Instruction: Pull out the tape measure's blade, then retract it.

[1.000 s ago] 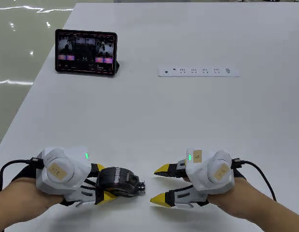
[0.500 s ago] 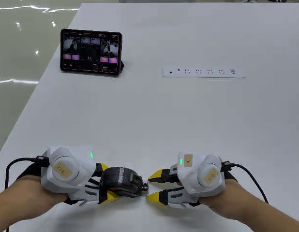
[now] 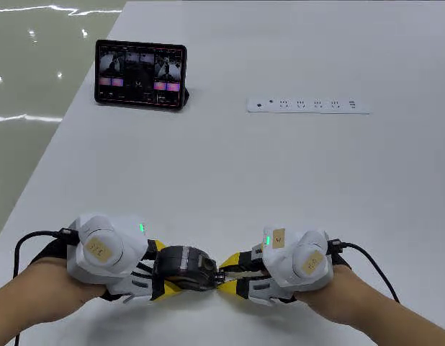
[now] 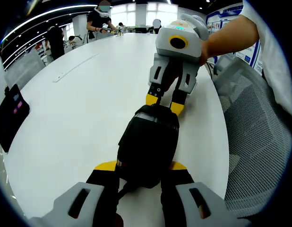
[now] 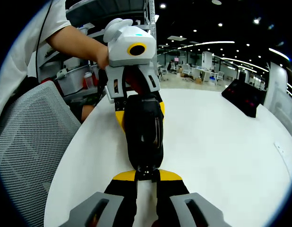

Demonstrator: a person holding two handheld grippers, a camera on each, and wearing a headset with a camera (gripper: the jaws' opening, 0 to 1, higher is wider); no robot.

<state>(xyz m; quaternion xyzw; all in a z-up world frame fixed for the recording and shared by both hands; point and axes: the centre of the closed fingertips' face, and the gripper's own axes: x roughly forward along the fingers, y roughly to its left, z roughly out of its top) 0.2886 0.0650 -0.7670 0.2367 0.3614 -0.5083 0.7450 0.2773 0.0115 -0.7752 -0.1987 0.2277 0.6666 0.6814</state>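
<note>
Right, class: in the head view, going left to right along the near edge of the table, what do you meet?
left tool → tape measure → right tool

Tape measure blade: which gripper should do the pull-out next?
Right. The right gripper has its jaws closed around the blade tab at the front of the tape measure. The left gripper clamps the case, so it likely serves better as anchor.
</note>
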